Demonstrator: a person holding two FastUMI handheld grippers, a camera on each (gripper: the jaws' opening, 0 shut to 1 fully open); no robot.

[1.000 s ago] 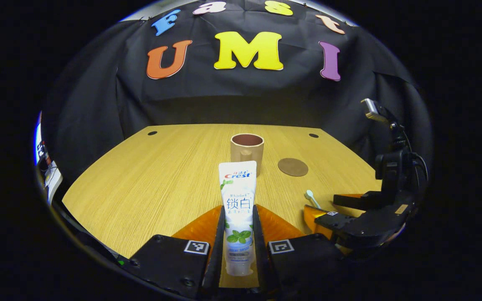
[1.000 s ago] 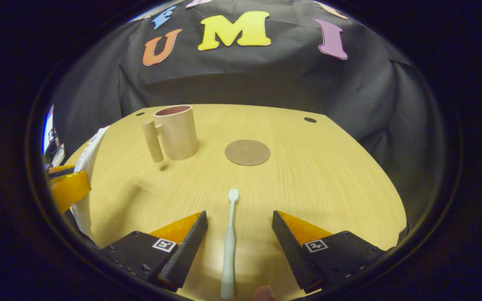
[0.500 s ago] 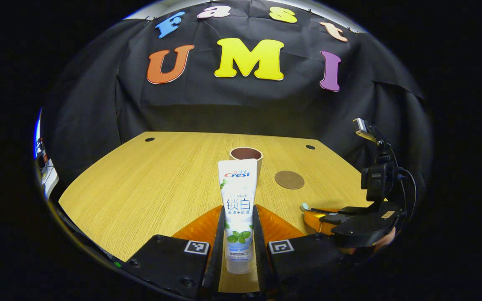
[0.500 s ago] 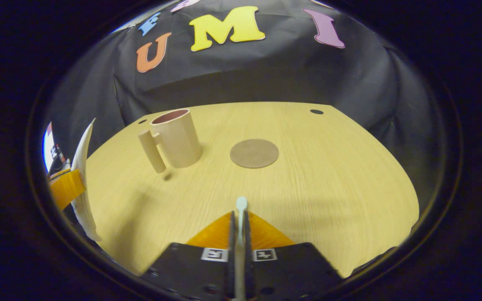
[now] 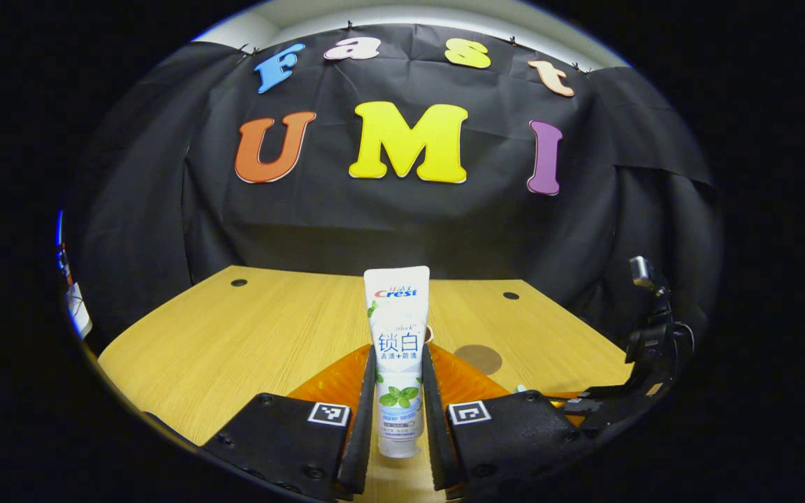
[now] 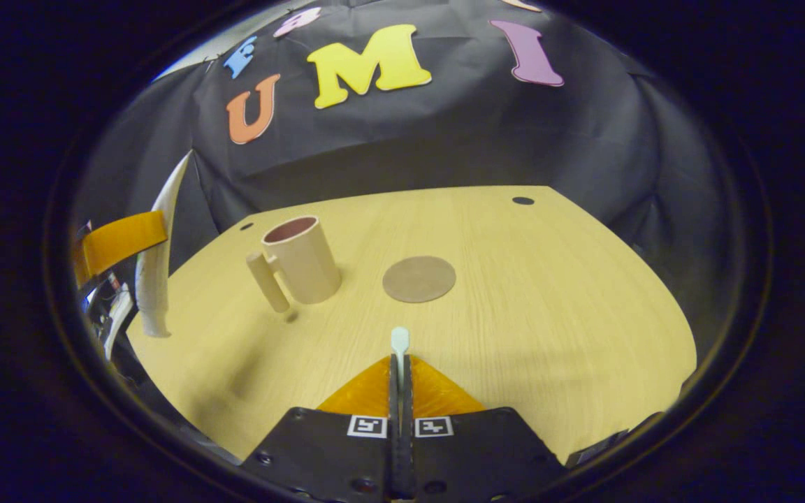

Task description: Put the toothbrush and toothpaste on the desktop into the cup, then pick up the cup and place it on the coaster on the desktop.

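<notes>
In the left gripper view my left gripper is shut on a white toothpaste tube, held upright above the wooden desktop. It hides the cup behind it; the round brown coaster lies just to its right. In the right gripper view my right gripper is shut on a pale toothbrush, whose head sticks out past the fingertips, lifted off the desktop. The beige cup with a side handle stands left of the coaster. The left gripper with the tube hangs at the far left.
Small dark holes mark the desktop's far corners. The right gripper's body and camera mount show low at the right of the left gripper view. Black cloth walls close the booth on three sides.
The right gripper closed on the toothbrush and lifted it off the desktop. The left gripper rose higher with the toothpaste tube, which now covers the cup in its view.
</notes>
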